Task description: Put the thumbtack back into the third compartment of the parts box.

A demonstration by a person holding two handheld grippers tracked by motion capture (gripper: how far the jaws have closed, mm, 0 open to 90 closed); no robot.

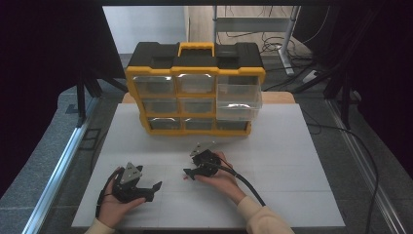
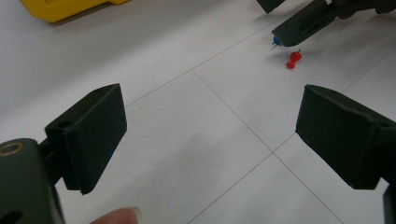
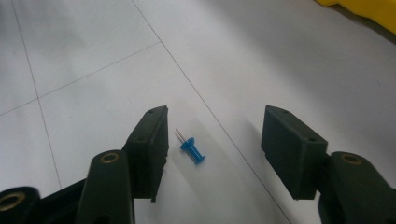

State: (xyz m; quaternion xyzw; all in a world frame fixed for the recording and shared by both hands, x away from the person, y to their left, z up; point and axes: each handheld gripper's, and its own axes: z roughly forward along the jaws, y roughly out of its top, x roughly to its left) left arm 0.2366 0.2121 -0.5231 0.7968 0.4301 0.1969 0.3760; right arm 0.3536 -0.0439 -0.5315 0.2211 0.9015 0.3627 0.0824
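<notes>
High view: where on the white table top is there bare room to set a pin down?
Bare: the table top right of the right gripper, and the strip left of the organizer. Crowded: between the grippers, where the blue push pin and the red push pin lie.

Your right gripper's point(image 2: 299, 28) jaw half hid the blue pushpin point(image 2: 275, 43); the organiser's point(image 1: 195, 87) drawer contents stayed too blurred to tell.

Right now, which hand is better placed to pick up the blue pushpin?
The right. Its fingers already straddle the blue pushpin on the white table, not yet touching it. The left gripper sits farther off, open over bare table.
</notes>
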